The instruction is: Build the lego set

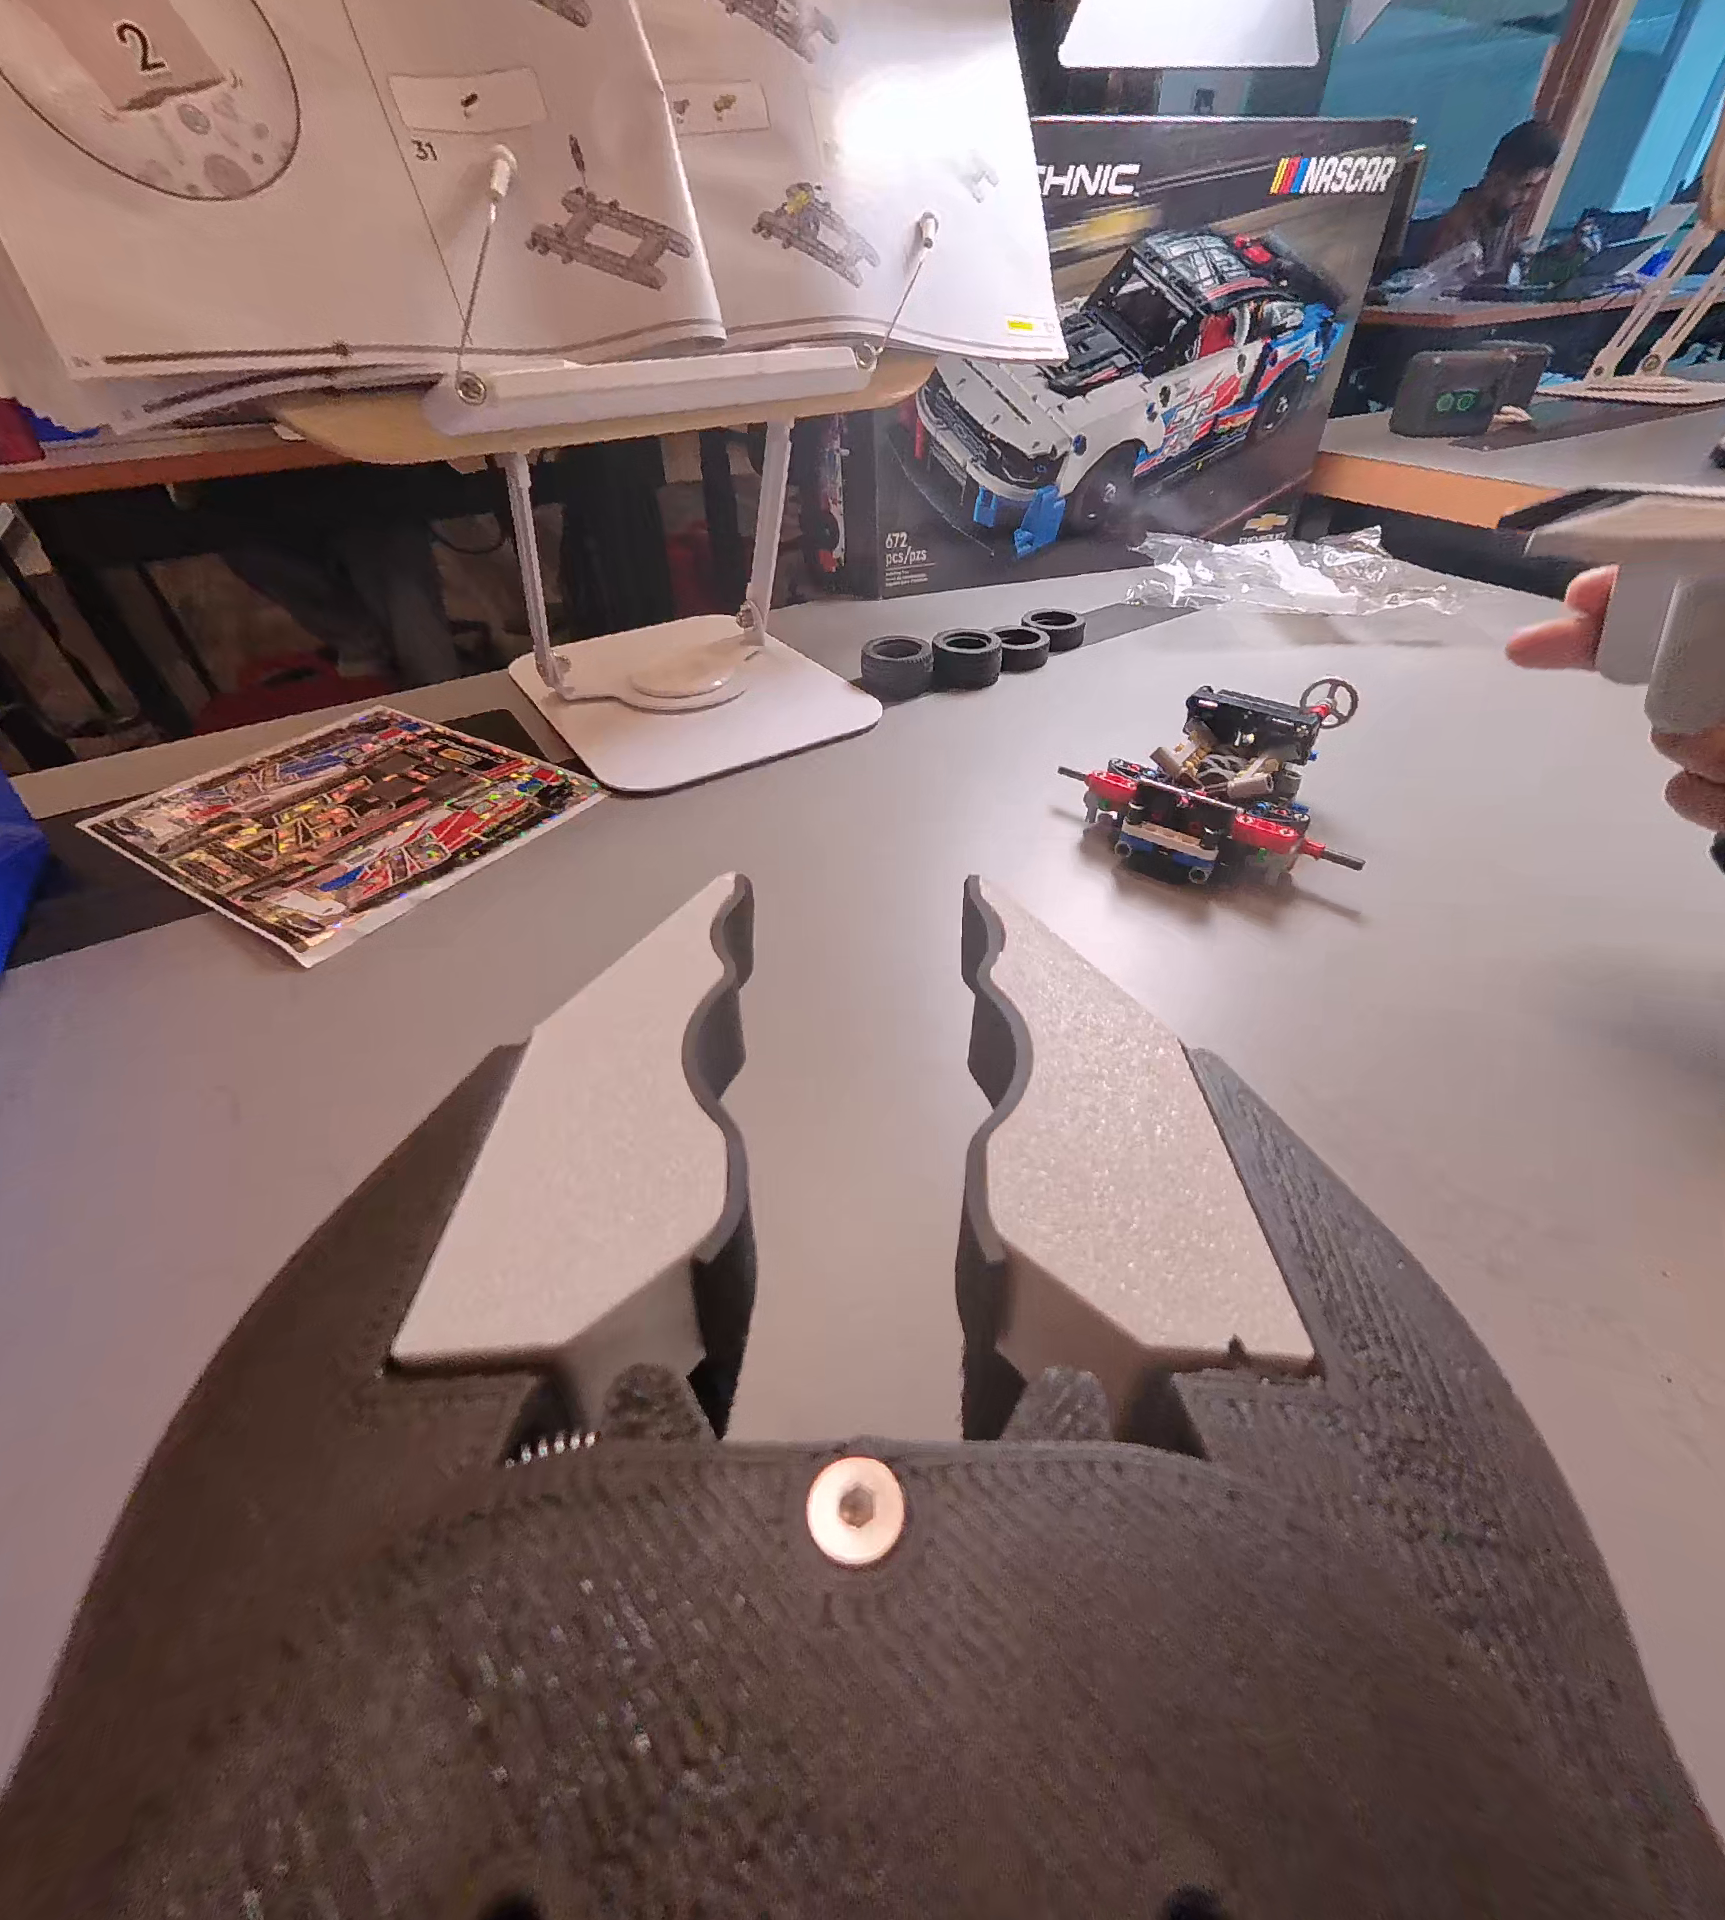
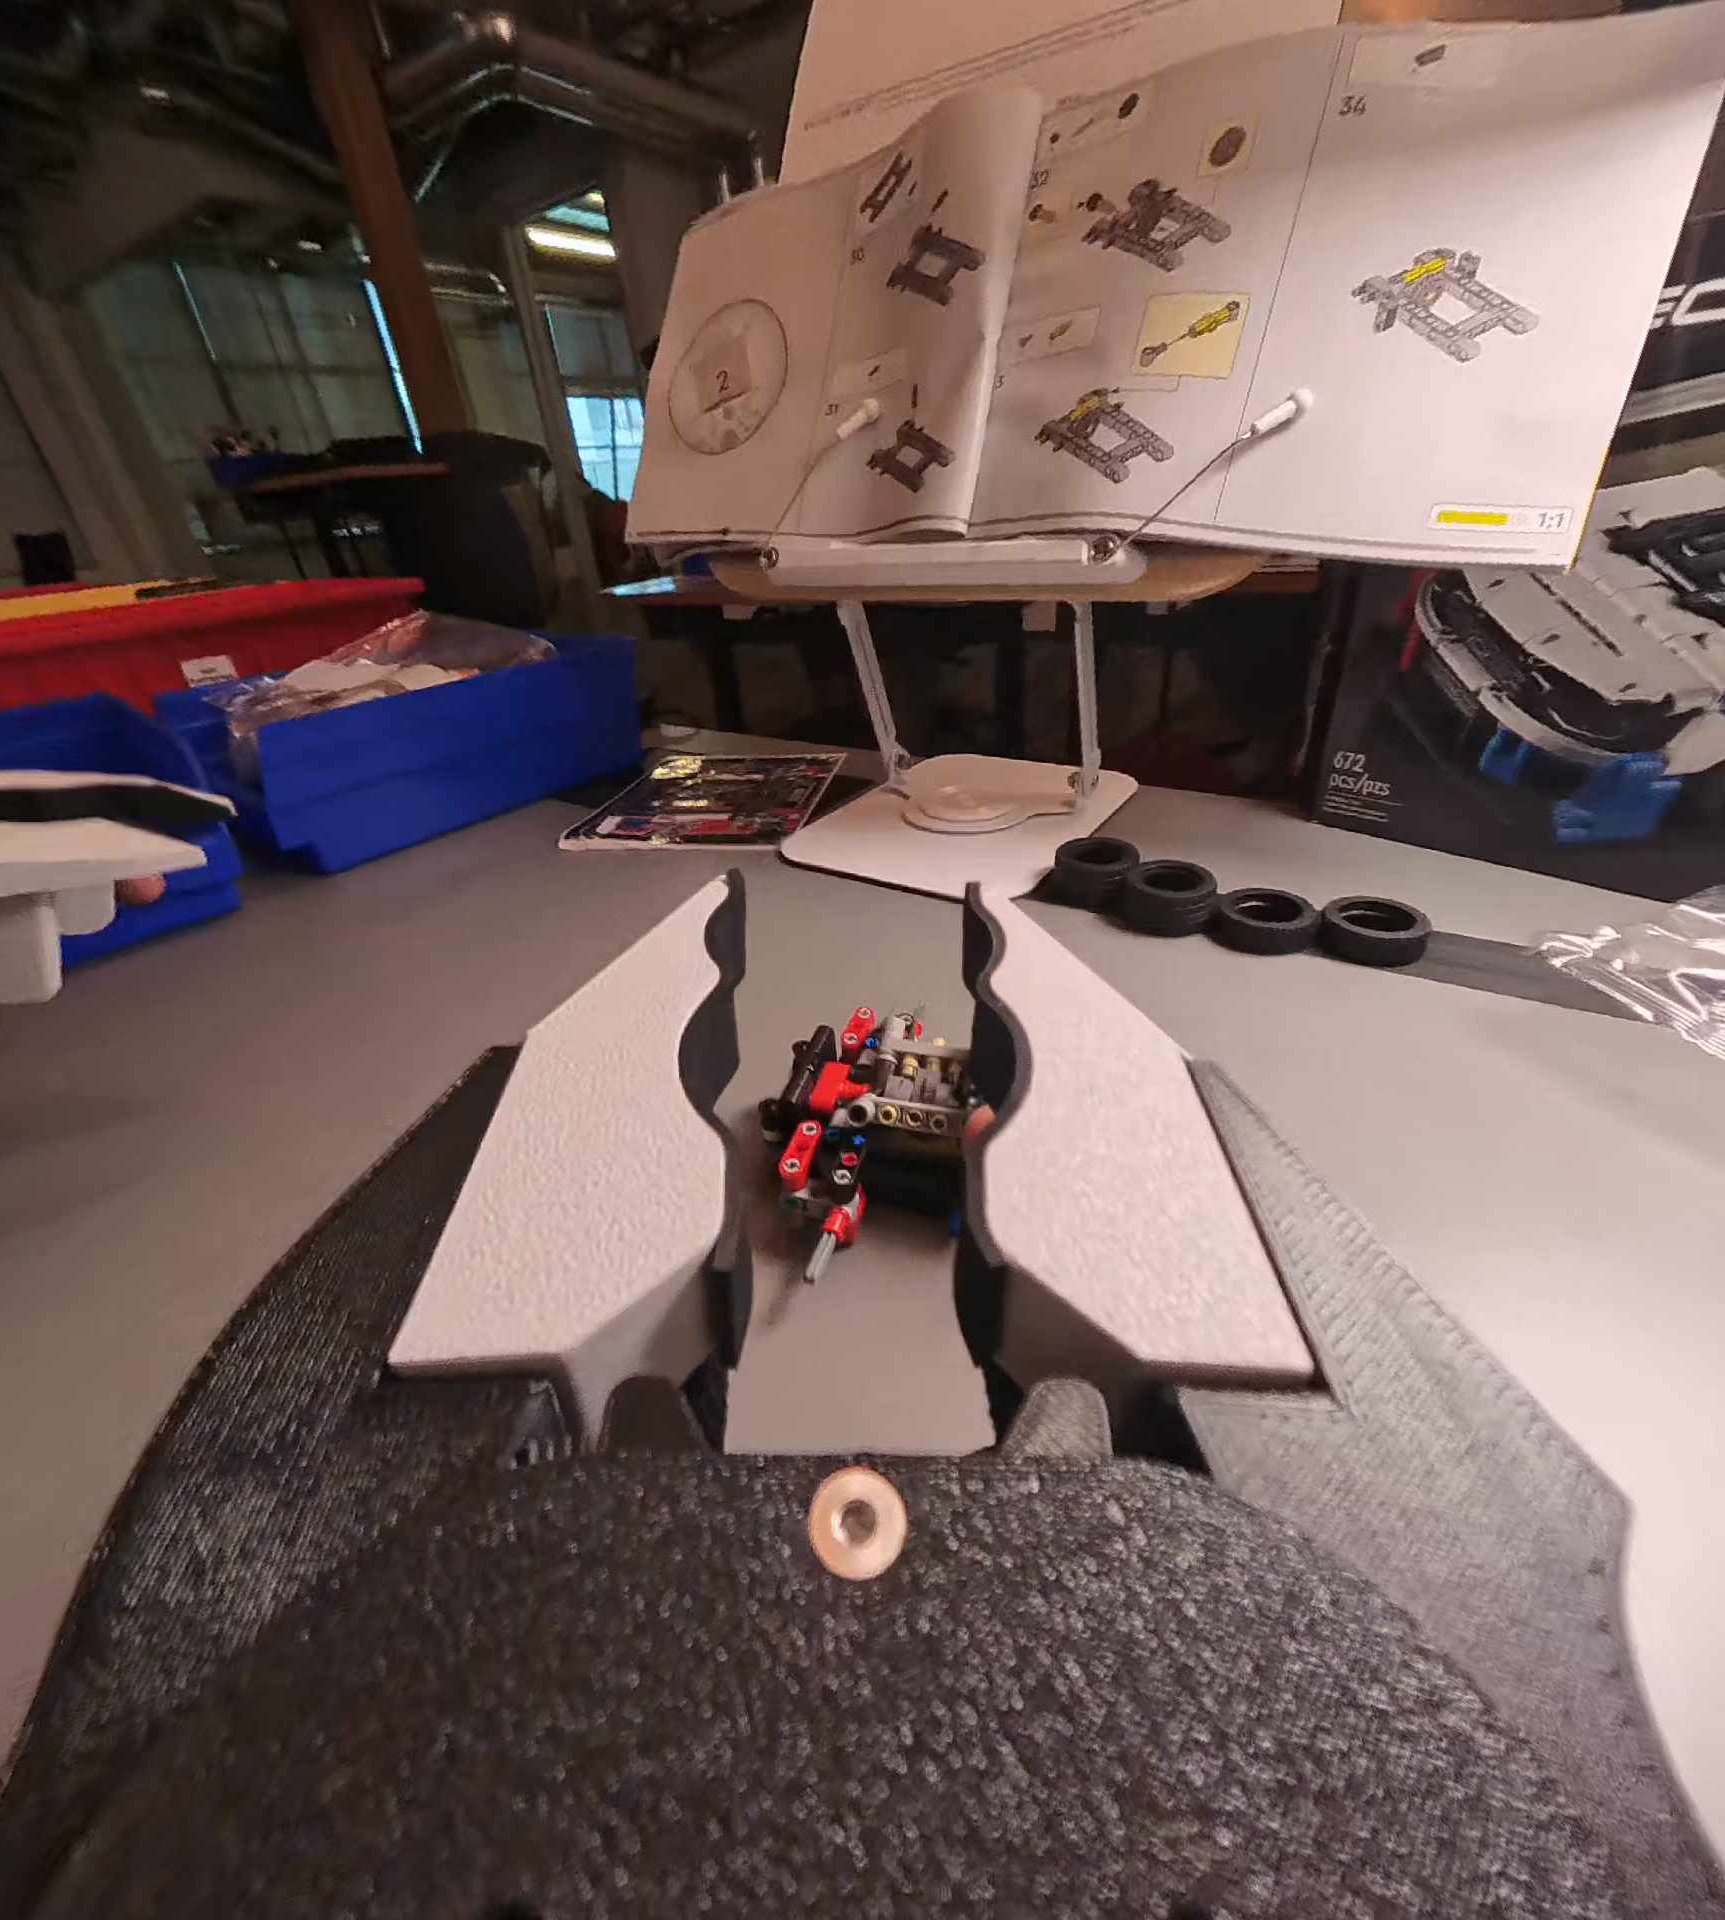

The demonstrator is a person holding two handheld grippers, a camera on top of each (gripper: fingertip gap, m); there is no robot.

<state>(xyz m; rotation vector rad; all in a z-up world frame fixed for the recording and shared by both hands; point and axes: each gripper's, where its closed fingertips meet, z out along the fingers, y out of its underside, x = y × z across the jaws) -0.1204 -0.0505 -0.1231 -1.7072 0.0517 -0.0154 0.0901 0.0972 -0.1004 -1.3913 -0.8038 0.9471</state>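
Matt grey tabletop, rough plastic fingers, glossy sticker sheet.

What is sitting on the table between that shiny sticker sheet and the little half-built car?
Only the white base of the book stand edges in at the back; otherwise bare grey table separates the sticker sheet from the half-built car, clearest in the left wrist view.

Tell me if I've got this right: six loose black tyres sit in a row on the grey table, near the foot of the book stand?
Nearly. There are four tyres, not six. The right wrist view shows them clearly, in a row on the table near the foot of the stand.
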